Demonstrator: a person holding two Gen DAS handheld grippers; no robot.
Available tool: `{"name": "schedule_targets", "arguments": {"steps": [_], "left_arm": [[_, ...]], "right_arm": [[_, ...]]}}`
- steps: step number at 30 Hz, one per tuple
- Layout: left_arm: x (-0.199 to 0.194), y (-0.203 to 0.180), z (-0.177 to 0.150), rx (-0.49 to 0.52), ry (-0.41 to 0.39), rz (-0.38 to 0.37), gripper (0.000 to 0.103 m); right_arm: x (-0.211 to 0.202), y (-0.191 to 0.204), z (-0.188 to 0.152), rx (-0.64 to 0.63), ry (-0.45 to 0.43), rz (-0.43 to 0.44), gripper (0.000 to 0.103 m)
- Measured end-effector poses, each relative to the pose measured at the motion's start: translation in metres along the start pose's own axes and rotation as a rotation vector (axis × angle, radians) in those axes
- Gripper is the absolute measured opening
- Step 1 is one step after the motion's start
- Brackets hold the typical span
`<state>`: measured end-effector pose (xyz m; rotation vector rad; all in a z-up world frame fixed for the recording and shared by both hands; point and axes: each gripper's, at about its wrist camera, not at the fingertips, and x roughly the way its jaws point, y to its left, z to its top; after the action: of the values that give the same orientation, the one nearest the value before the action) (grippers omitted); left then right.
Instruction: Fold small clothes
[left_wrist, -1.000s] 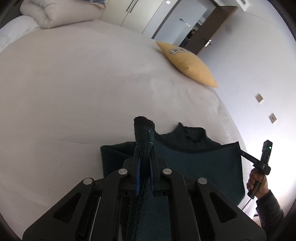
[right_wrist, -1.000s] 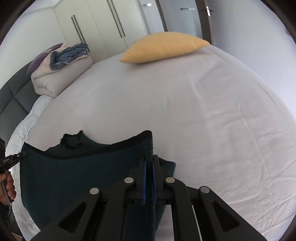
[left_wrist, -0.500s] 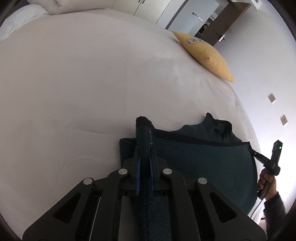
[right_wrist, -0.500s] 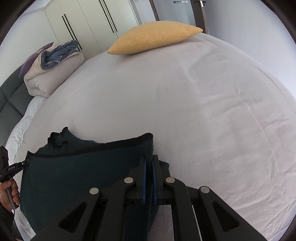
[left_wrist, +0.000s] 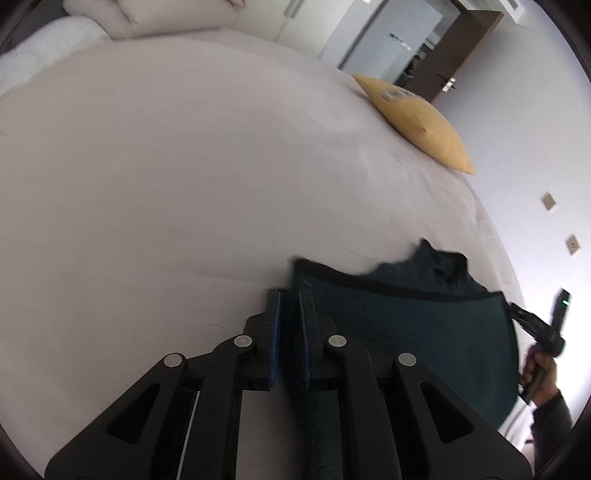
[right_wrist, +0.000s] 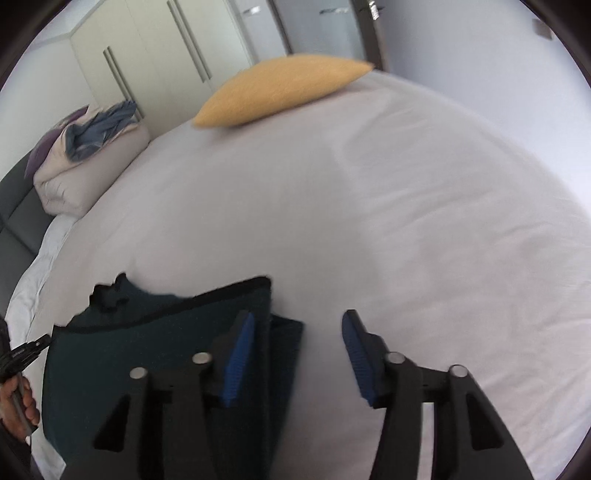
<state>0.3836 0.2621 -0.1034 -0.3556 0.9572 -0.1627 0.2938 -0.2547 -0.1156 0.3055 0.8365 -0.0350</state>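
A dark green garment (left_wrist: 406, 332) lies folded over on the white bed sheet (left_wrist: 147, 184), its black-trimmed edge facing the pillow. My left gripper (left_wrist: 290, 295) is shut on the garment's left corner, with cloth running between its blue pads. My right gripper (right_wrist: 297, 317) is opening. Its jaws stand wide apart, and the garment (right_wrist: 129, 362) hangs loose against the left pad (right_wrist: 238, 354) with bare sheet between the pads. Each view catches the other gripper at the garment's far edge: the right one (left_wrist: 535, 325) in a hand, the left one (right_wrist: 26, 350).
A yellow pillow (right_wrist: 280, 88) lies at the far side of the bed. A folded duvet with clothes on it (right_wrist: 74, 177) sits at the headboard end. Wardrobe doors (right_wrist: 155, 66) and a doorway stand behind. Wide bare sheet stretches beyond the garment.
The right jaws have opened and let go of the garment's edge. The left gripper has sunk toward the bed, and the cloth corner no longer sticks up above its fingertips.
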Motion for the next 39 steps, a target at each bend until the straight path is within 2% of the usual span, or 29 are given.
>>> {"name": "schedule_targets", "arguments": {"steps": [2, 5, 8, 12, 15, 17, 19, 23, 25, 30, 35, 37, 39], "left_arm": [[-0.016, 0.008, 0.005, -0.032, -0.045, 0.043, 0.009], [-0.038, 0.003, 0.006, -0.018, -0.083, 0.049, 0.009], [-0.048, -0.021, -0.007, 0.042, -0.070, 0.005, 0.009], [-0.043, -0.063, -0.033, 0.159, -0.040, -0.008, 0.009], [-0.022, -0.091, -0.049, 0.250, 0.004, 0.036, 0.009], [-0.005, -0.096, -0.055, 0.261, 0.033, 0.057, 0.009], [0.009, -0.090, -0.057, 0.226, 0.050, 0.080, 0.009], [0.018, -0.077, -0.060, 0.170, 0.016, 0.030, 0.009], [0.020, -0.075, -0.060, 0.166, 0.003, 0.019, 0.009], [0.022, -0.062, -0.056, 0.123, -0.006, -0.015, 0.009], [0.001, -0.064, -0.059, 0.092, -0.033, 0.016, 0.009], [-0.019, -0.064, -0.066, 0.072, -0.053, -0.045, 0.009], [-0.027, -0.071, -0.074, 0.083, -0.051, -0.068, 0.009]], "right_arm": [[-0.011, 0.001, 0.000, -0.006, -0.014, -0.015, 0.055], [-0.034, 0.014, -0.005, -0.034, -0.045, 0.008, 0.055], [-0.048, 0.041, -0.016, -0.091, -0.043, 0.075, 0.055], [-0.052, 0.088, -0.046, -0.176, 0.010, 0.191, 0.055], [-0.046, 0.118, -0.070, -0.227, 0.041, 0.259, 0.054], [-0.038, 0.119, -0.079, -0.183, 0.068, 0.292, 0.054], [-0.026, 0.113, -0.088, -0.143, 0.087, 0.272, 0.054], [-0.025, 0.090, -0.100, -0.078, 0.044, 0.303, 0.048], [-0.026, 0.079, -0.101, -0.040, 0.030, 0.312, 0.041], [-0.033, 0.047, -0.103, 0.076, -0.001, 0.296, 0.036], [-0.058, 0.043, -0.110, 0.115, -0.033, 0.248, 0.039], [-0.072, 0.049, -0.115, 0.110, -0.051, 0.319, 0.047], [-0.072, 0.061, -0.120, 0.081, -0.031, 0.384, 0.051]]}}
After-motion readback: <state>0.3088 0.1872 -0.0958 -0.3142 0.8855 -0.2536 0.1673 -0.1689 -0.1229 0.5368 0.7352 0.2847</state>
